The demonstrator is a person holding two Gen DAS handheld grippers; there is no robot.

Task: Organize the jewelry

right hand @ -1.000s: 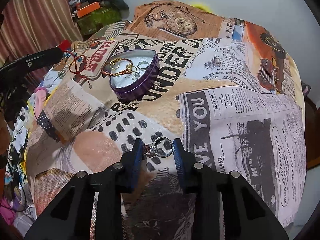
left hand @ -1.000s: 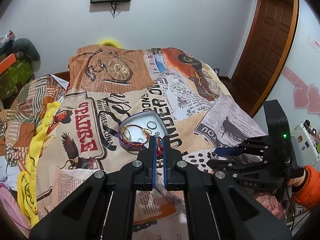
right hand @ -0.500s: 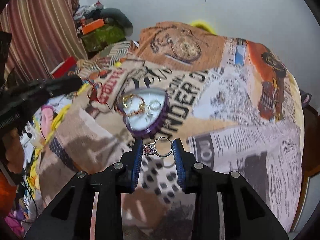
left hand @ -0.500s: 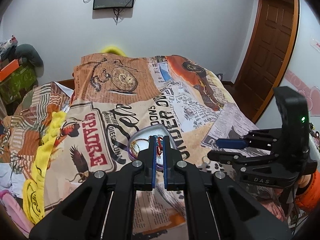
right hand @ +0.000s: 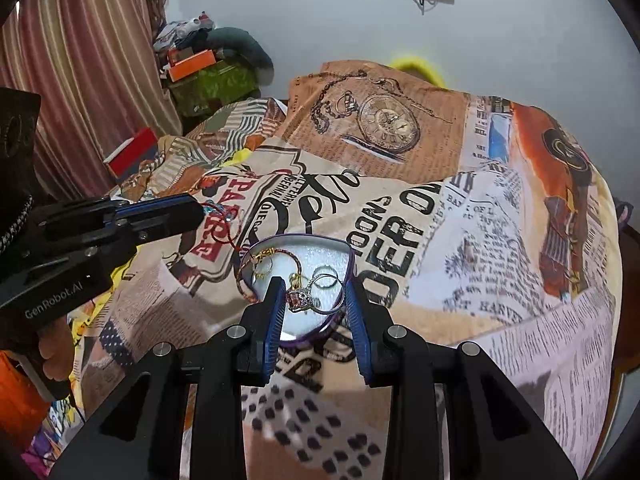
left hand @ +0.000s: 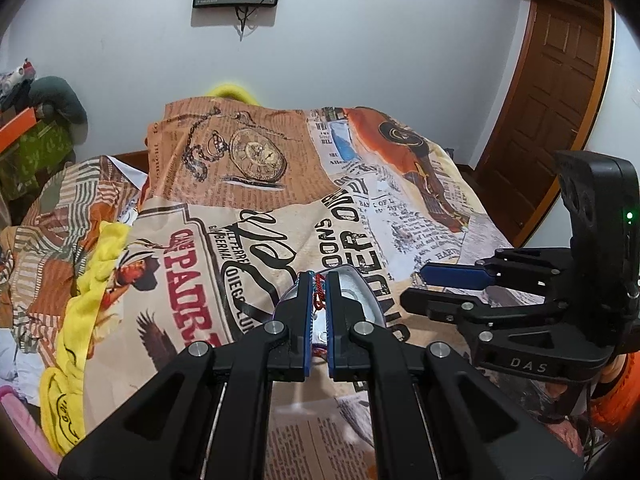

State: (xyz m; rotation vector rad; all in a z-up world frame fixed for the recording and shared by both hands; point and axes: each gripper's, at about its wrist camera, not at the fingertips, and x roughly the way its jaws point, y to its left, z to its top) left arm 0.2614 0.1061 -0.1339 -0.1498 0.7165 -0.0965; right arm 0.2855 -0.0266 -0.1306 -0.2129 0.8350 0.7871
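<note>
A purple heart-shaped tin [right hand: 347,254] with a white lining lies on the printed bedspread; it holds a gold bracelet [right hand: 260,258] and a silver ring [right hand: 325,276]. My right gripper [right hand: 316,304] is shut on a silver ring with a pink stone [right hand: 306,300], held just above the tin's near part. My left gripper [left hand: 318,298] is shut on a red cord bracelet [left hand: 319,290]; it shows left of the tin in the right wrist view [right hand: 192,210], with the cord [right hand: 222,228] trailing toward the tin. The tin [left hand: 356,292] is partly hidden behind the left fingers.
The bedspread [right hand: 460,240] covers the whole bed. A yellow cloth [left hand: 80,300] lies along its left side. Boxes and clutter [right hand: 200,72] stand by the curtain at the back left. A brown door [left hand: 560,100] is at the right.
My right gripper lifted the ring off the bedspread and carried it forward over the tin. My left gripper, still holding the red cord, moved up and closer over the tin.
</note>
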